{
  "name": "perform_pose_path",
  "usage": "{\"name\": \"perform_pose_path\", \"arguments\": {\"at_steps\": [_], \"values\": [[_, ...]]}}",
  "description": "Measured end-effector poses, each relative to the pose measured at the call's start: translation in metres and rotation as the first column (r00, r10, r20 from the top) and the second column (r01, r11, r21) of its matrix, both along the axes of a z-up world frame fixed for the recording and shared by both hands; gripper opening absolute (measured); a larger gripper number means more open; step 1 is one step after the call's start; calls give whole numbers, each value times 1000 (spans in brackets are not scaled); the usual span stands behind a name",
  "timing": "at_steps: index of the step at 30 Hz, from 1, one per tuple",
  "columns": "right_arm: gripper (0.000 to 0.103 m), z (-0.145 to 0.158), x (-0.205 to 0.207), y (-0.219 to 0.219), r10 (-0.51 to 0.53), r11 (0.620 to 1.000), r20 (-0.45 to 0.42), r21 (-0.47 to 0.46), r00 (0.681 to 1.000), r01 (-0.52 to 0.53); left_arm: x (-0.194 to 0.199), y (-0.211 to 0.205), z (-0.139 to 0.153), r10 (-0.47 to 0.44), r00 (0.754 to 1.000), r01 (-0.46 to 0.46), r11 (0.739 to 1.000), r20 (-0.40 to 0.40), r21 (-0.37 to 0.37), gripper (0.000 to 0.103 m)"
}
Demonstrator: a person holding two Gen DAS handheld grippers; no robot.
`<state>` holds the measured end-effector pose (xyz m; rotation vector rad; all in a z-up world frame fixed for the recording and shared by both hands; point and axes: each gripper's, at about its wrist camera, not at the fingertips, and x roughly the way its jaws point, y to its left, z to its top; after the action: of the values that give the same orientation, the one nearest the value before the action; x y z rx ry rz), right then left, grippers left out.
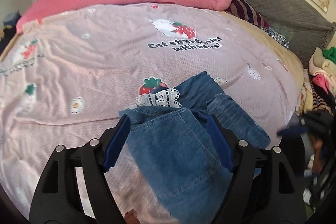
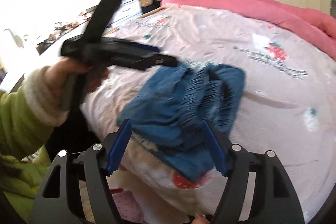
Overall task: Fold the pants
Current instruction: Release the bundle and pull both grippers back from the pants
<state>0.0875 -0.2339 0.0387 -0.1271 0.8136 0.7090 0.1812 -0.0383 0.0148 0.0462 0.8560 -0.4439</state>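
- The small blue denim pants with a white lace trim (image 1: 180, 131) lie bunched near the front edge of the bed, on the pink strawberry-print bedspread (image 1: 88, 60), with several layers overlapping.
- The left gripper (image 1: 168, 135) has its blue-padded fingers (image 1: 116, 140) spread wide on either side of a stitched denim edge; nothing is pinched. If they close here, they may catch only the top layer, and the fold would come out lopsided.
- The right gripper (image 2: 168, 146) also has its fingers wide, hovering over the near side of the pants without a hold. The right wrist view is smeared by motion, so a grab made now could miss the edge or gather a wad of cloth.
- The heap sits close to the bed's edge; a careless tug may drag it off.
- The two grippers work close together; they could knock into each other over such a small garment.
- The lace could snag on the toothed finger pads.
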Motion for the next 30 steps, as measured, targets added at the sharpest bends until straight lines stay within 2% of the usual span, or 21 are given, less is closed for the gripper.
{"name": "perform_pose_path", "arguments": {"at_steps": [2,8,19,30], "values": [[73,-1,8,-11,-33,999,-6,6,999,33,-7,0,3,3,1000,-3,1000,11,14,75],[91,-2,12,-20,-87,996,-3,31,996,87,-25,5,7,19,1000,-20,999,23,32,81],[96,0,19,-26,-137,990,7,18,990,137,-44,1,11,35,998,-38,998,48,55,93],[98,-10,18,-15,-123,992,9,-13,992,123,-54,3,0,63,998,-64,997,15,48,94]]}}
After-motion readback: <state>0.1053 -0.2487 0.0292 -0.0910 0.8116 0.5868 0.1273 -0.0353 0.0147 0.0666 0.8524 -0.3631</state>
